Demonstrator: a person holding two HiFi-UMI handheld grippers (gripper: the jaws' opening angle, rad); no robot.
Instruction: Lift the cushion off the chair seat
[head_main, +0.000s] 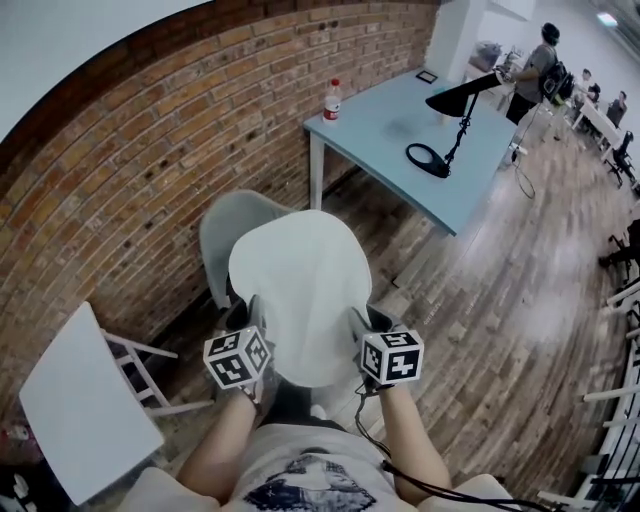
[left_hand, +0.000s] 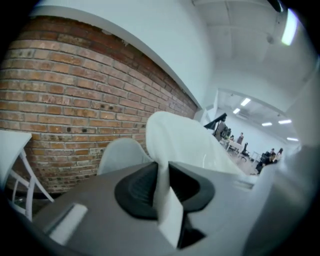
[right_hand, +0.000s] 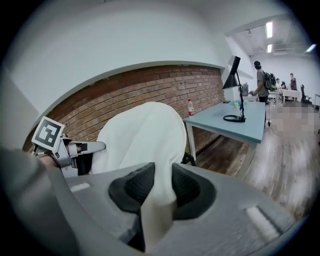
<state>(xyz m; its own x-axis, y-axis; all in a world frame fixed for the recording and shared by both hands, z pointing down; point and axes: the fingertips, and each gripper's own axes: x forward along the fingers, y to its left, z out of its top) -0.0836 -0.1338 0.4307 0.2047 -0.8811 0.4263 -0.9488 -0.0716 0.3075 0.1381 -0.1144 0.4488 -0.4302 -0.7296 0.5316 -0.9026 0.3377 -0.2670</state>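
While aloft, cushion (head_main: 300, 295) lengthwise forward

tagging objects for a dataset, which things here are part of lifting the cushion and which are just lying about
In the job: white soft seat cushion, clamped by the left tool and right tool; grey plastic shell chair.

Lying about: light blue table, plastic bottle with a red cap, black desk lamp, white square panel on a white frame.

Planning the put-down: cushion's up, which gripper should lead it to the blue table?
Right, probably. Both are shut on the cushion's opposite edges, but the blue table lies on the right gripper's side; the left gripper is on the brick wall side.
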